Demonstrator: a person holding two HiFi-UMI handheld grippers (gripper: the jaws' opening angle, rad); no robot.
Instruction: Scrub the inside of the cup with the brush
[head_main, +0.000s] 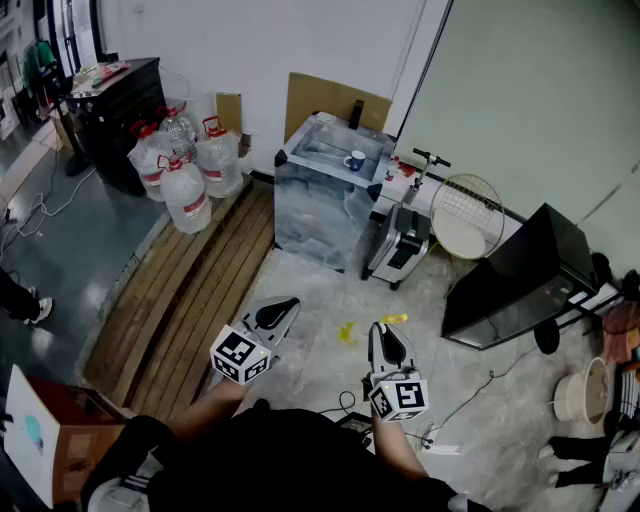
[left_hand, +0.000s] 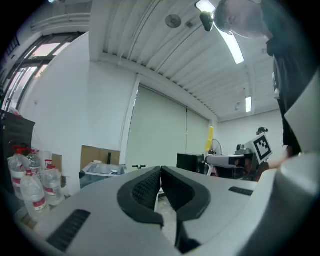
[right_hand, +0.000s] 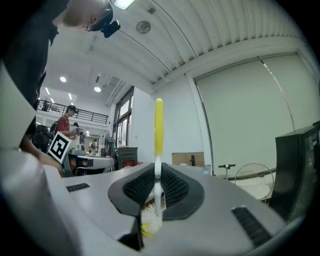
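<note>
Left gripper (left_hand: 161, 172): jaws pressed together, nothing between them. Right gripper (right_hand: 158, 172): jaws pinch the white shaft of the brush (right_hand: 158, 125), which stands upright, yellow handle above the pads, bristles below. Both grippers point level over the pale floor (head_main: 320, 280). Each carries black-and-white square markers (head_main: 240, 352); no readable words. The floor ahead is open up to the counter (head_main: 310, 215). Planks (head_main: 190, 290) border it on the left, a cable (head_main: 490, 380) and a black box (head_main: 520, 280) on the right. The cup (head_main: 355, 160), blue and white, stands on the countertop, well apart from both grippers. Water bottles (head_main: 185, 190) stand left of the counter; their labels are too small to read.
</note>
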